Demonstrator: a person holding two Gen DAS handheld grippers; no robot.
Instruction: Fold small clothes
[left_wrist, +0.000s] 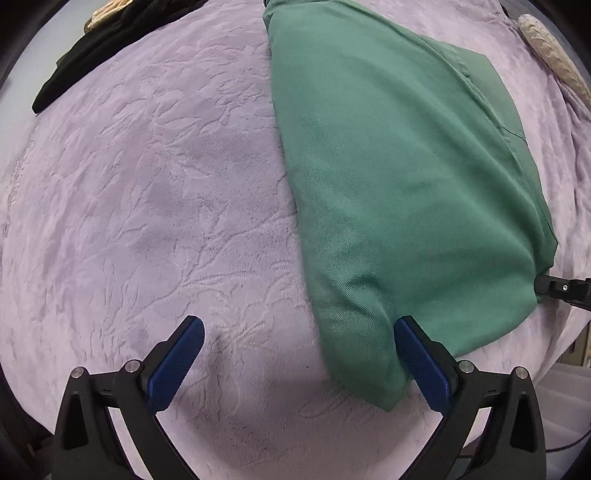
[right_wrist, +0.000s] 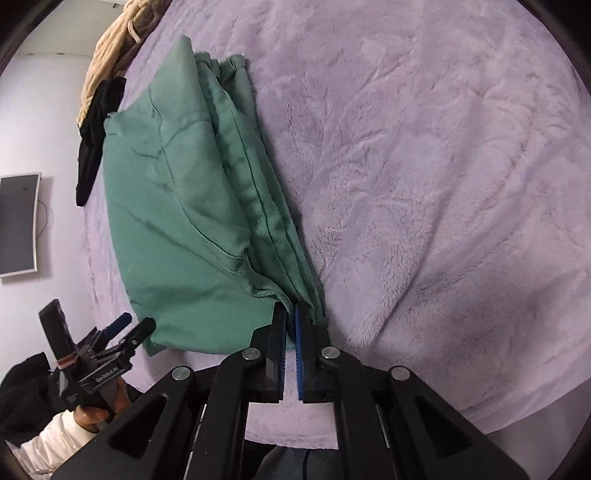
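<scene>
Our right hand-held gripper is clenched on the bunched near edge of the green cotton garment, which lies part-folded lengthwise on the lilac plush bed cover. Our left hand-held gripper hangs released, jaws spread wide, its right finger just beside the garment's near left corner and gripping nothing. We judge that we are mid-fold: next, the left should close on that corner so both can carry the near end toward the far end.
</scene>
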